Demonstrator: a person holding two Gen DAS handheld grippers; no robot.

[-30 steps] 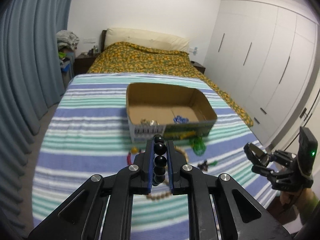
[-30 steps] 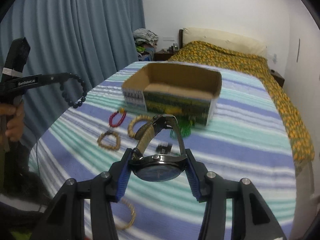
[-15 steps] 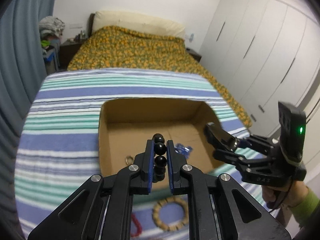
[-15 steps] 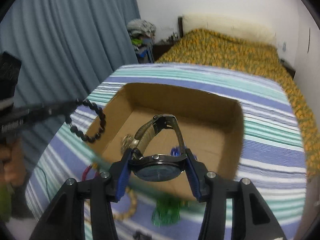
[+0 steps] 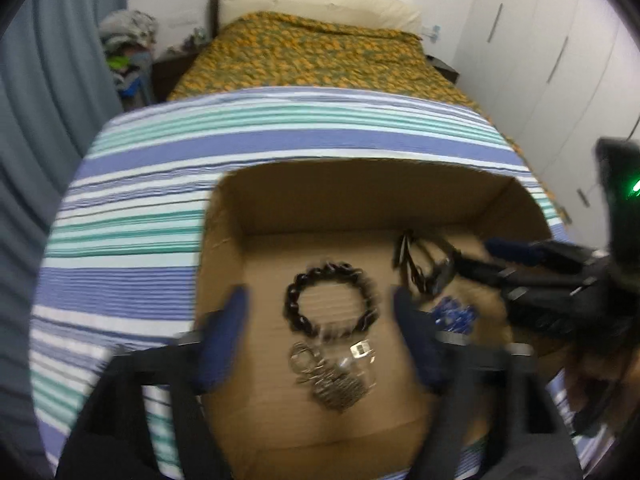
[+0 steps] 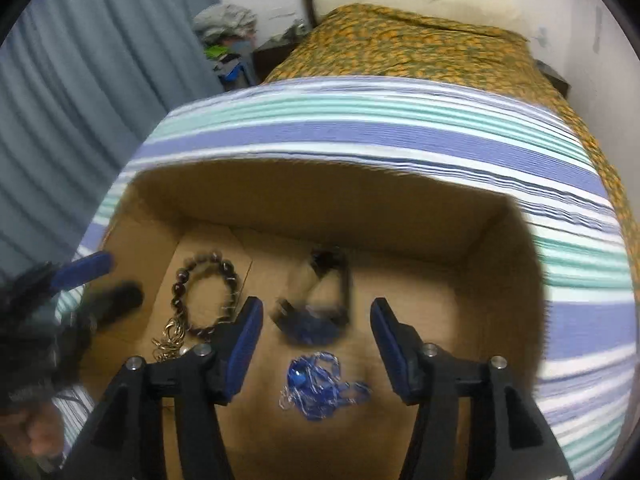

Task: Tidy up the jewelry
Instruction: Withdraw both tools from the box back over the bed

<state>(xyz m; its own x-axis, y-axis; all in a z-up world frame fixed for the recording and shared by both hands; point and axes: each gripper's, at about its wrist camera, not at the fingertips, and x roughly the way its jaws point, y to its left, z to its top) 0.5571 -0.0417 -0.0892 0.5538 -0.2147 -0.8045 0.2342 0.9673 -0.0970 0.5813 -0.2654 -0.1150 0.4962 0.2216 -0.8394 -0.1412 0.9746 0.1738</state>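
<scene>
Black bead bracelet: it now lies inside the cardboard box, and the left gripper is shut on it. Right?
Not quite. The black bead bracelet does lie inside the cardboard box, but the left gripper is open: its jaws have just been opening and its fingers stand apart on either side of the bracelet, touching nothing. The left wrist view shows it.

Left gripper (image 5: 320,320) jaws just opened wide; right gripper (image 6: 316,312) jaws opening, both angled down
</scene>
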